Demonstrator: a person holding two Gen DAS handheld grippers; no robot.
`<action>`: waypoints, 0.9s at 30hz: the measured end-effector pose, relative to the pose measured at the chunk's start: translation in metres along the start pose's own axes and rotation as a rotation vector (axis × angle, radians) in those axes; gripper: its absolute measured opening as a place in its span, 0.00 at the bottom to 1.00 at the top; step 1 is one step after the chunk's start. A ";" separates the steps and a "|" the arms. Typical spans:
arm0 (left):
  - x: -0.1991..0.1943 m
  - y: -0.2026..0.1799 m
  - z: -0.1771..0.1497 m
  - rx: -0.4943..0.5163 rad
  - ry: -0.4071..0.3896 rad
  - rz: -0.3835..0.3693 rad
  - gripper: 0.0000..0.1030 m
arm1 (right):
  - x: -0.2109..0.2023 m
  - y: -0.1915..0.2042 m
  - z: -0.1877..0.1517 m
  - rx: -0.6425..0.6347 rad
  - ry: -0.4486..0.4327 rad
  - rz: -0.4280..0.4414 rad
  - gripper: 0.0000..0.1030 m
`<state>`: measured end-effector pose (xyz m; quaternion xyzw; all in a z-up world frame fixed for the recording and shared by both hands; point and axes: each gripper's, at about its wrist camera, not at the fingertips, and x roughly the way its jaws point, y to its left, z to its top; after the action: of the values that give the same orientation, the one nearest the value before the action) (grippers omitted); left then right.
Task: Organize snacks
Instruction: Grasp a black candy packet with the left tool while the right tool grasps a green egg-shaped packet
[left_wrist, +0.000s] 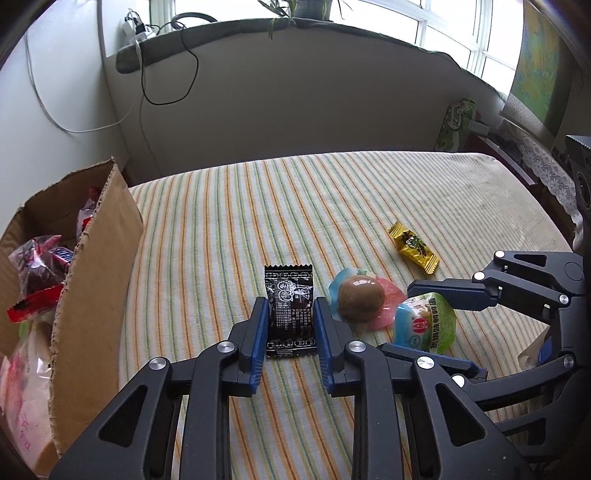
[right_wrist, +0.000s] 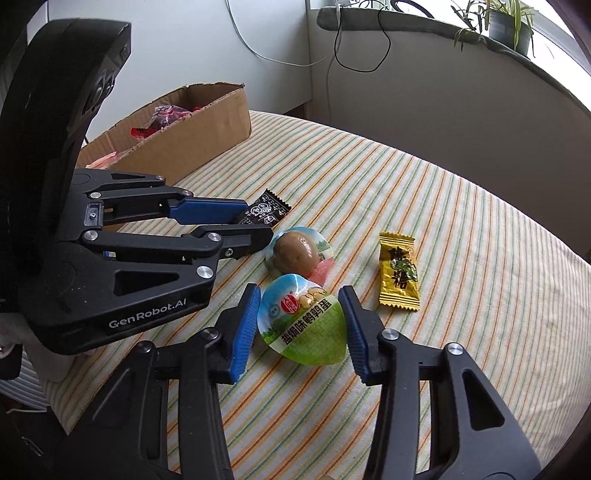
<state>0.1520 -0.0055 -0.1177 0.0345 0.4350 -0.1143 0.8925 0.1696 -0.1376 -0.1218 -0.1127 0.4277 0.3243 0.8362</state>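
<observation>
Two light, crinkly packets: left gripper (left_wrist: 290, 317) fingers clamped on black sachet (left_wrist: 290, 308) sides; right gripper (right_wrist: 301, 319) fingers seemingly gripping slippery, dome-topped quail egg pack (right_wrist: 304, 325).

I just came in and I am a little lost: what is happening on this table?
A person is sorting snacks with two handheld claws. The left claw is shut on a black packet that lies on the striped cloth. The right claw has a green egg pack between its pads, which sit at its edges. A second egg pack and a yellow candy lie loose nearby. The cardboard box at the side already holds several snacks.
</observation>
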 end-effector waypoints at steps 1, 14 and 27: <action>0.000 0.001 0.000 -0.003 -0.001 -0.004 0.22 | 0.000 -0.001 0.000 0.004 -0.001 0.003 0.44; -0.008 0.006 -0.001 -0.029 -0.020 -0.023 0.21 | -0.015 -0.008 -0.007 0.034 -0.026 0.005 0.37; -0.048 0.002 -0.001 -0.044 -0.100 -0.056 0.21 | -0.038 -0.008 -0.008 0.044 -0.068 -0.008 0.35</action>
<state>0.1235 0.0045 -0.0805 -0.0032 0.3929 -0.1312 0.9101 0.1541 -0.1646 -0.0974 -0.0850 0.4054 0.3153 0.8538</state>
